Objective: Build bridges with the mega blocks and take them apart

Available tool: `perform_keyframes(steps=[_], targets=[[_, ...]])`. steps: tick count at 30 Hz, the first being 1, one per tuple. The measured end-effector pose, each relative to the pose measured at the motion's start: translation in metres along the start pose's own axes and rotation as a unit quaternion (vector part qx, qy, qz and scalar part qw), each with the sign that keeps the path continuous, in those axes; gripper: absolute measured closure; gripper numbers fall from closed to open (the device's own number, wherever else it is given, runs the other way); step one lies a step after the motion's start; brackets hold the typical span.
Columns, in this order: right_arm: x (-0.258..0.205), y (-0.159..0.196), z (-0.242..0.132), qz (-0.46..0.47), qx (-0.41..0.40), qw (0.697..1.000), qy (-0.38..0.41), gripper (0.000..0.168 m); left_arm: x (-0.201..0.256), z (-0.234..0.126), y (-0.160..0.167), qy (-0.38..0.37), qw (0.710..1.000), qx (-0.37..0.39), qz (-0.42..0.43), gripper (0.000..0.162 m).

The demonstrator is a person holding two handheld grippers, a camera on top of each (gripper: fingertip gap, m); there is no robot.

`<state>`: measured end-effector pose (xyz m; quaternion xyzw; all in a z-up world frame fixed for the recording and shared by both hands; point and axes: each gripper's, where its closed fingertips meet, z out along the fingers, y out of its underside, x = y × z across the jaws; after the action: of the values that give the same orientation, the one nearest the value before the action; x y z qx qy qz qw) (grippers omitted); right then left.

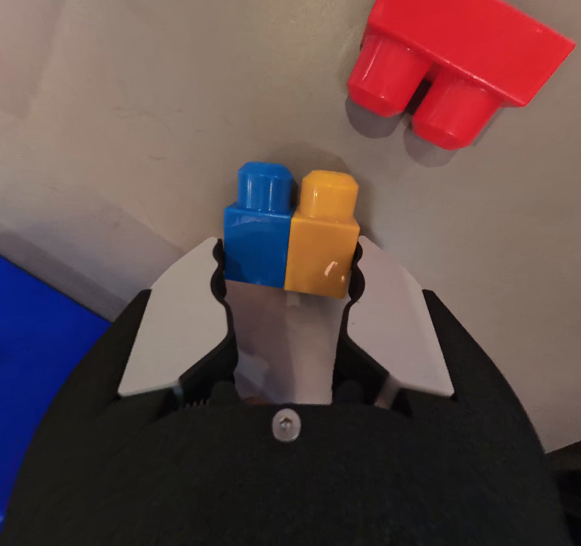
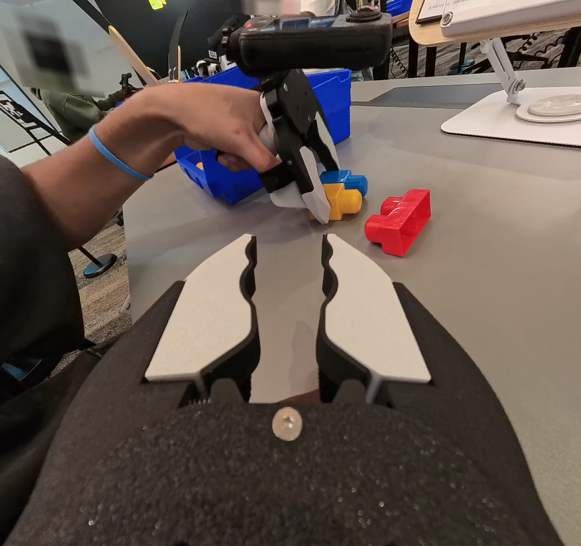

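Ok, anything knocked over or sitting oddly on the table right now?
Yes. The red block lies tipped on its side on the grey table, pegs pointing sideways, hollow underside exposed. The blue block and yellow block also lie on their sides, side by side, clamped between the left gripper's jaws. Nothing looks broken.

The blue block (image 1: 256,244), yellow block (image 1: 322,254) and red block (image 1: 456,55) are glossy, smooth plastic. The counter (image 1: 141,90) looks matt grey. The right tool (image 2: 289,241) has a grainy black body.
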<state>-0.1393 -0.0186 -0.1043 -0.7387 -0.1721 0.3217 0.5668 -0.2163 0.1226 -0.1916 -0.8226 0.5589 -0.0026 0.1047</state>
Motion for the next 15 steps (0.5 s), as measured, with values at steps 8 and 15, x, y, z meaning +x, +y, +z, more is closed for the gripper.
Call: perform_keyframes(steps=[8, 15], targets=[[0.001, 0.0, 0.0, 0.002, 0.0, 1.0, 0.001, 0.129, 0.007, -0.002, 0.003, 0.007, 1.0, 0.012, 0.003, 0.086], [0.001, 0.0, -0.001, 0.001, 0.002, 1.0, 0.003, 0.129, 0.03, -0.051, -0.02, -0.025, 0.976, 0.215, 0.013, 0.087]])
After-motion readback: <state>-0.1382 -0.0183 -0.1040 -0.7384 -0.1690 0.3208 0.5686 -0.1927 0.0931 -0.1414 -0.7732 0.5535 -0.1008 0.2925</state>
